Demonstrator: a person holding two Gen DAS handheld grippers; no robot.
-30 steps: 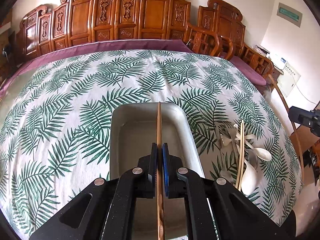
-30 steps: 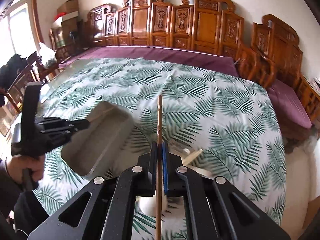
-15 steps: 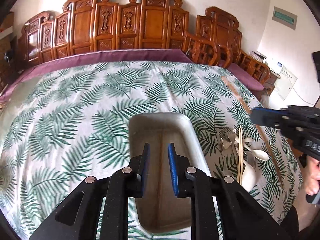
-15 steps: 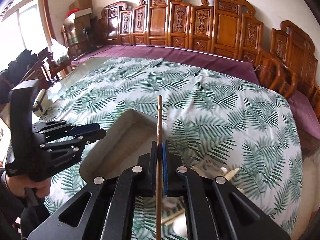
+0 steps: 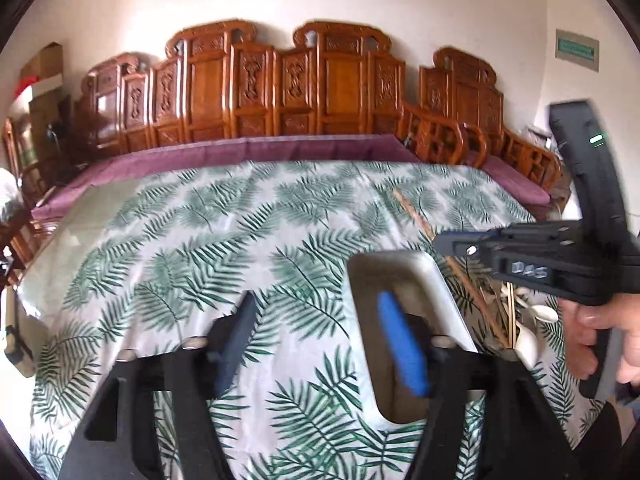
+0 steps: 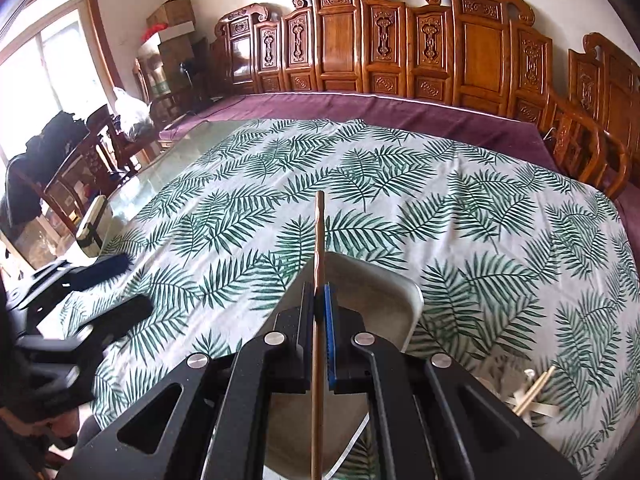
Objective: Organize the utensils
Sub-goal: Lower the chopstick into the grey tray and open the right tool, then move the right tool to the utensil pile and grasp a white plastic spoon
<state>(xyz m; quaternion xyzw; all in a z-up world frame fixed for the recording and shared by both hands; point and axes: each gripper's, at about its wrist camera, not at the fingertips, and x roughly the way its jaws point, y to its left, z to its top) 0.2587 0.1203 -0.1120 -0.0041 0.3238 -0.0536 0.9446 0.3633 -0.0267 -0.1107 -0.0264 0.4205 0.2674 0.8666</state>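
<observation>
Change over the last second: left gripper (image 5: pixel 316 344) no longer clamps the brown wooden chopstick it held above the pale grey rectangular plastic tray (image 5: pixel 430 276); nothing between its pads now. Jaws opening, well spread, black finger (image 5: pixel 234 344) over the green leaf-print tablecloth (image 5: pixel 200 256), blue-padded finger (image 5: pixel 400 352) over the tray. That released stick not visible from here; likely dropped into the tray, can't confirm.

Means one chopstick probably delivered, left side free for the next pick.

Right gripper (image 6: pixel 320 320) now above the tray (image 6: pixel 384 296), having come across from the side with the utensil pile. Clenched tight on a second slim brown wooden chopstick (image 6: pixel 319 240), stick running straight out along the fingers, tip past the tray's far rim.

Remaining pile of white spoons and pale chopsticks (image 5: pixel 524 328) sits on the cloth just beside the tray. Next likely: lower and release over the tray.
</observation>
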